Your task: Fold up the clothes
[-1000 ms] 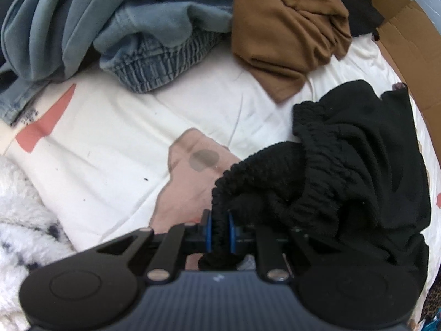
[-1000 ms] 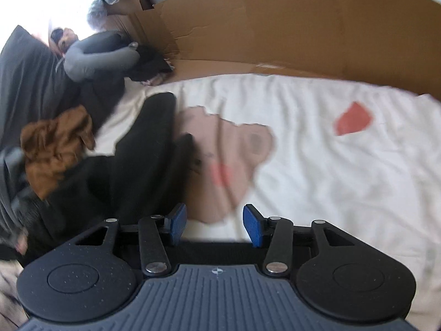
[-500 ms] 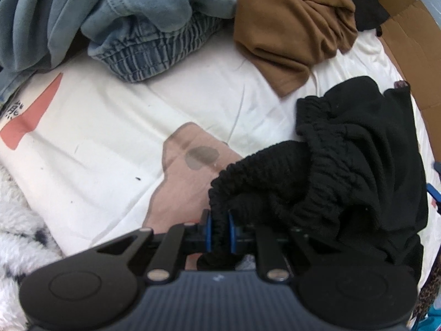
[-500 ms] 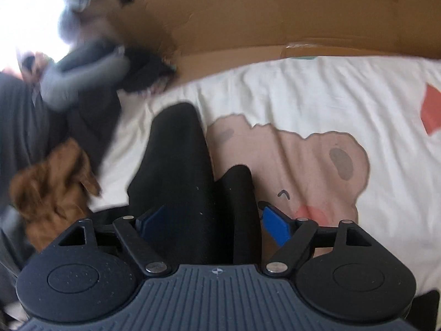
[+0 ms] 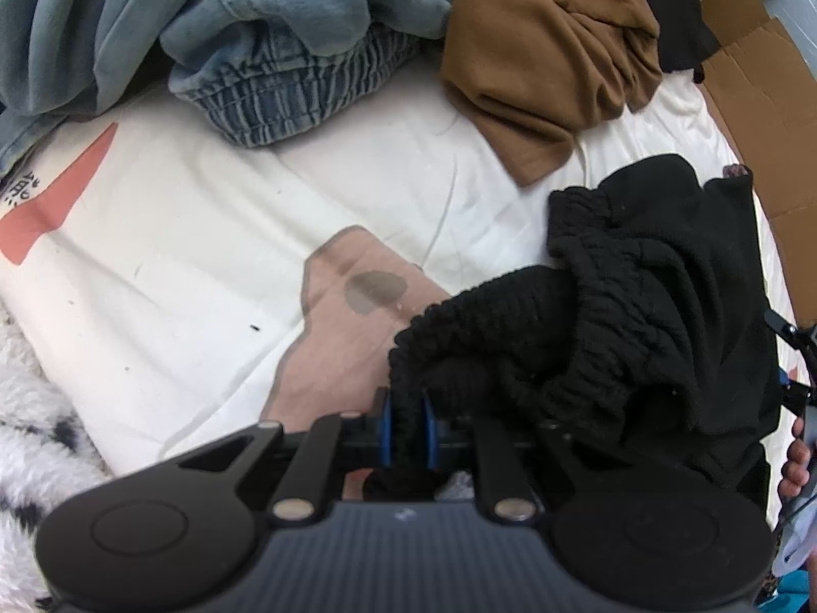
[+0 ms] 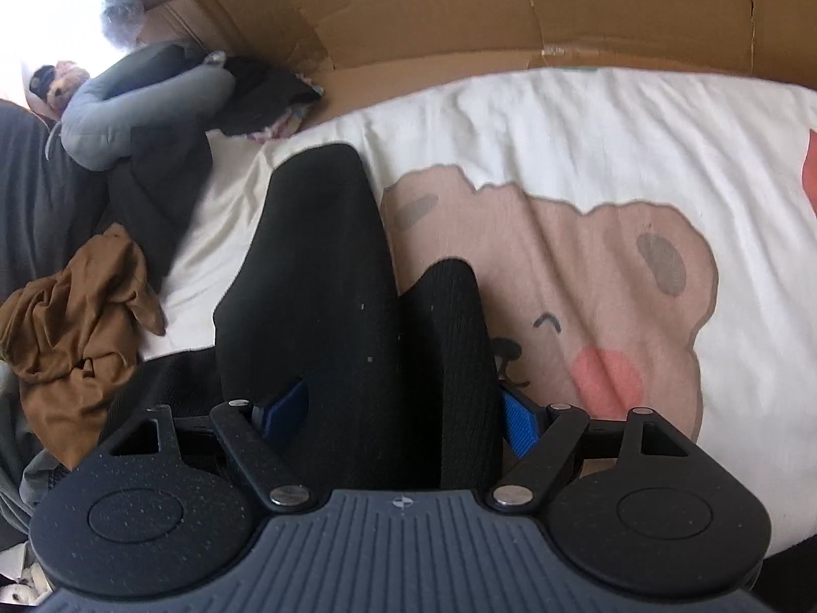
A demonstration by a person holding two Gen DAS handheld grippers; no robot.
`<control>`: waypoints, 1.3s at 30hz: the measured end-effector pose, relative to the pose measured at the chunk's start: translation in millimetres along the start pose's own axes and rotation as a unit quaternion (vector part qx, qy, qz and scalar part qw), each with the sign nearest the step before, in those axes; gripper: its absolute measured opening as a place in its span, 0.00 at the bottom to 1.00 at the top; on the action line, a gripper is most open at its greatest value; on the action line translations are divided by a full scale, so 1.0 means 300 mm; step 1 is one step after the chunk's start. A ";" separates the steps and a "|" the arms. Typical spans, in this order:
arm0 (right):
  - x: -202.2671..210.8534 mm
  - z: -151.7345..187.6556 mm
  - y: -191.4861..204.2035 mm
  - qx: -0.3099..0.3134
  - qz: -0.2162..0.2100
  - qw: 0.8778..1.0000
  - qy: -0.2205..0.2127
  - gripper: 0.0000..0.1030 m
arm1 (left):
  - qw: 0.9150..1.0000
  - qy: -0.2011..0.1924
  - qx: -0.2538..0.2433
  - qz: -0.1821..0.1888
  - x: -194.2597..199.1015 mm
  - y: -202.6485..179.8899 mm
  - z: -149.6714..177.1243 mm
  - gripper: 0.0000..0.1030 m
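**A:** Left wrist view first. Where are the black pants (image 5: pixel 664 316)?

**B:** In a bunch on the white bear sheet (image 5: pixel 214 235), on the near right side. The left gripper (image 5: pixel 406 426) is pinched tight on the stretchy waistband (image 5: pixel 459 337). The band runs from the tongs up and off to the right.

**A:** And the other one?

**B:** In the right wrist view, the right gripper (image 6: pixel 403 421) has its blue pads (image 6: pixel 518 424) spread wide apart. Two black folds of the pants (image 6: pixel 327 276) lie between them, but I think the pads are not squeezing yet. The pants stretch long, from the tongs away to the far left.

**A:** So which hand is closer?

**B:** Both are right at the cloth. The left holds one end. The right only has to shut.

**A:** Is there room to lay them flat?

**B:** Yes, I think so. The sheet is open to the left and middle. But the brown top (image 5: pixel 546 51) and the blue jeans (image 5: pixel 286 66) sit at the far side, and cardboard (image 6: pixel 510 5) stands along the far edge. A fluffy blanket (image 5: pixel 30 439) is near left
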State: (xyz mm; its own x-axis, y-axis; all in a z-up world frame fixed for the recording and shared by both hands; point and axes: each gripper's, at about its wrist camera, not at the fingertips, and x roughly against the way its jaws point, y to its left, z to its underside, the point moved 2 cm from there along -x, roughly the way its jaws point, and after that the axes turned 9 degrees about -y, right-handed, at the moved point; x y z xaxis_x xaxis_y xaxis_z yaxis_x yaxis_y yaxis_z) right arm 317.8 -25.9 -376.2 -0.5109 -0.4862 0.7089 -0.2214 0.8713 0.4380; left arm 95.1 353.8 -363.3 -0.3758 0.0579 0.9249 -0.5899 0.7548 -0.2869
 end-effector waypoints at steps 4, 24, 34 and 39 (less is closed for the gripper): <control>-0.006 -0.010 -0.016 -0.001 -0.005 1.000 -0.007 0.79 | 1.000 -0.006 0.004 0.002 0.001 0.008 0.009 0.14; 0.058 -0.042 -0.047 0.068 0.025 0.997 0.019 0.06 | 0.999 -0.022 -0.006 0.024 0.019 -0.021 -0.007 0.13; 0.347 -0.036 -0.286 0.053 0.077 0.996 0.008 0.05 | 0.997 -0.036 -0.027 0.070 0.028 -0.131 -0.020 0.13; 0.494 0.019 -0.381 0.039 0.103 0.994 0.004 0.04 | 0.995 -0.034 -0.029 0.093 0.016 -0.191 -0.013 0.13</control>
State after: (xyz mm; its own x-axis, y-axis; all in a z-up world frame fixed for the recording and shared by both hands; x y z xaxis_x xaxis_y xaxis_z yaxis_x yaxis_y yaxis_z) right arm 262.7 -197.0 -324.3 -0.5456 -0.2971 0.7836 -0.1759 0.9548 0.2396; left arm 129.9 313.4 -341.5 -0.5228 0.1565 0.8380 -0.4645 0.7719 -0.4340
